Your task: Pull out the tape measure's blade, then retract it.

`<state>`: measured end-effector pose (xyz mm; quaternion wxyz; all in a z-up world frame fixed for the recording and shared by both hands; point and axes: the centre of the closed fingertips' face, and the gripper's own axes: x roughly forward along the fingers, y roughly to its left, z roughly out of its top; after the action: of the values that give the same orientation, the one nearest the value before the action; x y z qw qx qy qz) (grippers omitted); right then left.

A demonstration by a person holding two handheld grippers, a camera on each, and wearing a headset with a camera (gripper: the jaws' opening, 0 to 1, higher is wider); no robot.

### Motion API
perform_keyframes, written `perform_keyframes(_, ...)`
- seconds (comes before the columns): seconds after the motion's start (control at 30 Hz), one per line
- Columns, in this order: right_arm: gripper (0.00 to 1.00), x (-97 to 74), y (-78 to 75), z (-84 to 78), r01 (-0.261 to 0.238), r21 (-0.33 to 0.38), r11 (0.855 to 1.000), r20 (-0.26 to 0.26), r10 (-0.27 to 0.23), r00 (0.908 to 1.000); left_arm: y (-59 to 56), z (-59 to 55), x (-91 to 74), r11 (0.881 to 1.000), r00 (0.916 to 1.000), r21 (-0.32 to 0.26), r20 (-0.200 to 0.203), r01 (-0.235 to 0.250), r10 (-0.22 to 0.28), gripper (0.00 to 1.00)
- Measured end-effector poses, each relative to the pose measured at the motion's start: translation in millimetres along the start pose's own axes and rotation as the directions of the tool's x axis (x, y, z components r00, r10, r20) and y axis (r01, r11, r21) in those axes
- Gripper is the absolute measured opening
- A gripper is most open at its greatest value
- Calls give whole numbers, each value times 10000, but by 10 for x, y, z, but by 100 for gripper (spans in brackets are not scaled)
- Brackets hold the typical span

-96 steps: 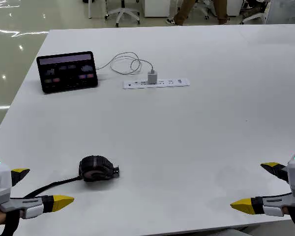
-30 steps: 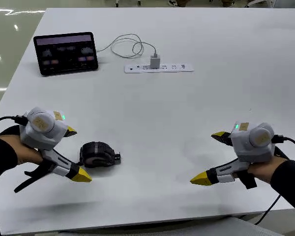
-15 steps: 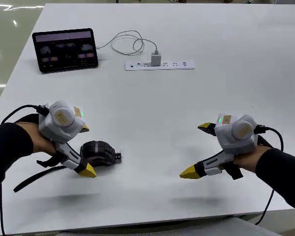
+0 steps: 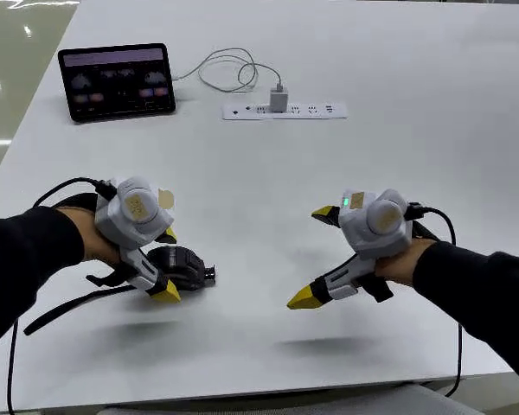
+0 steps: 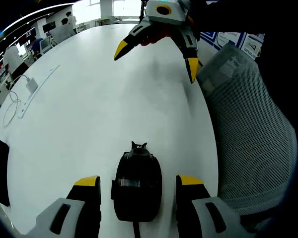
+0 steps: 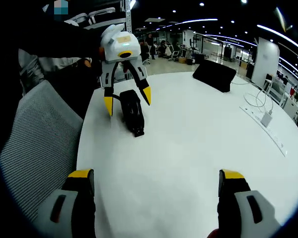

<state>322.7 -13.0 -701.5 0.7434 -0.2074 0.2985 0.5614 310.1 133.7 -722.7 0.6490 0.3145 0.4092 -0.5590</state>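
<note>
The black tape measure (image 4: 185,267) lies on the white table (image 4: 329,164), its blade tip pointing right and a black strap (image 4: 65,309) trailing left. My left gripper (image 4: 167,264) stands open with one jaw on each side of the case, not touching it. In the left gripper view the tape measure (image 5: 137,186) sits between the yellow fingertips (image 5: 87,181). My right gripper (image 4: 312,256) hangs open a hand's width to the right, holding nothing. In the right gripper view the tape measure (image 6: 133,112) lies ahead under the left gripper (image 6: 127,100).
A tablet (image 4: 117,79) stands at the back left. A white power strip (image 4: 285,110) with a charger and coiled cable lies behind the middle. The table's front edge runs close below both grippers. A grey mesh chair (image 5: 248,124) stands by that edge.
Both grippers have come inward and forward from the table's front edge. The left one has moved over the tape measure and straddles it; the right one has drifted left toward it.
</note>
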Motion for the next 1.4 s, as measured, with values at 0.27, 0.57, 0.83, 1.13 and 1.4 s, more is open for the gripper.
perform_keyframes(0.27,98,208,76,163,-374,-246,9990,10,374,9993,10,0,35,9977,9997,669,-216,83,-69,35)
perform_keyframes(0.57,91,471,181,328,-863,-580,9946,93,870,9962,-3,0,19,9931,9998,1165,-191,95,-73,35)
perform_keyframes(0.83,78,734,237,410,-1078,-953,9896,-21,1081,9941,2,-9,21,9933,9997,1143,-196,174,-152,35)
perform_keyframes(1.13,54,1012,349,486,-1542,-1595,9751,-414,1495,9879,9,-21,32,9935,9995,1100,-154,280,-265,34)
perform_keyframes(1.4,33,1129,425,463,-1822,-2019,9623,-781,1696,9824,10,-21,39,9944,9995,1006,-86,312,-305,35)
